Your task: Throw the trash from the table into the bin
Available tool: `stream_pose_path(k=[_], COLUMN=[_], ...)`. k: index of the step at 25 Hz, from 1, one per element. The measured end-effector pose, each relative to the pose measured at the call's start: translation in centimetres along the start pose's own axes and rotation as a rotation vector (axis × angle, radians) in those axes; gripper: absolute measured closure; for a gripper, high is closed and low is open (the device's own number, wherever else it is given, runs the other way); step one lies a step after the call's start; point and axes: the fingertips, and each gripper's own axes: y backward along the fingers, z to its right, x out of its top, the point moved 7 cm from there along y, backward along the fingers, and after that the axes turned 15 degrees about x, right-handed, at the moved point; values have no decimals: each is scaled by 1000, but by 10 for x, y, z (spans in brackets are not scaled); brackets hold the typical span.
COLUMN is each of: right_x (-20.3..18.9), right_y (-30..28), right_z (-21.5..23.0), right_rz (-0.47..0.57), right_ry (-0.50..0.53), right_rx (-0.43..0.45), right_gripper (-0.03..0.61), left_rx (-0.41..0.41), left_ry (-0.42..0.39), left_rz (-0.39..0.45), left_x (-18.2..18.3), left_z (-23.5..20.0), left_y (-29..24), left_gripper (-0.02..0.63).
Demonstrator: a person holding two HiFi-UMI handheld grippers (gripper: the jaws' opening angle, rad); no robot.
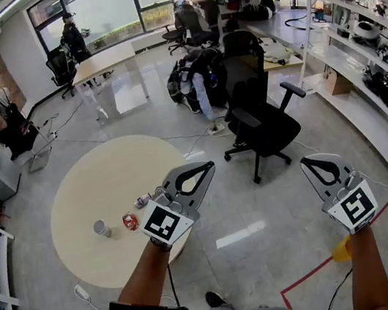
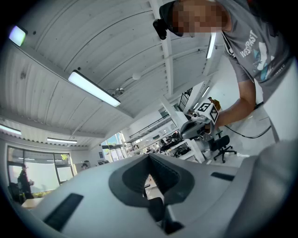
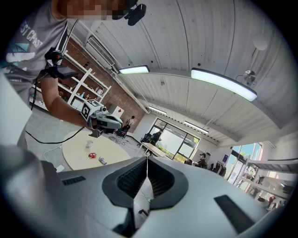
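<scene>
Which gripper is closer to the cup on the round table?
Left. The left gripper is at the table, just right of the cup; the right gripper is over the floor, farther right.

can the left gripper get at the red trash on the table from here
Probably yes: the red trash lies uncovered on the table near the left gripper, nothing between. Its jaws are shut and point away, so it must turn and open.

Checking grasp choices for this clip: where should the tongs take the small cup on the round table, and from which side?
Across its side wall, probably coming in level from the near edge of the table. The small cup stands upright, apart from the red crumpled scrap beside it, so its round wall is free.
</scene>
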Motion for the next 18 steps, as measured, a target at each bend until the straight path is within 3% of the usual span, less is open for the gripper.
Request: stream_pose_path(k=[9,13,18], right_x=[58,71,99], right_y=[-188,-277,-369], right_z=[-12,-30,-51], right_rz=[43,59,57], right_ry=[-19,-41,-84], right_rx=[120,232,389], right_gripper=[571,571,569], left_rx=[113,182,297], left_ry=[-20,-48,-42], left_rz=[-63,-111,-171], left_x=[-44,-65,-64], left_z=[-149,-196,-242], left_y=[105,156,220], left_gripper=[570,569,569])
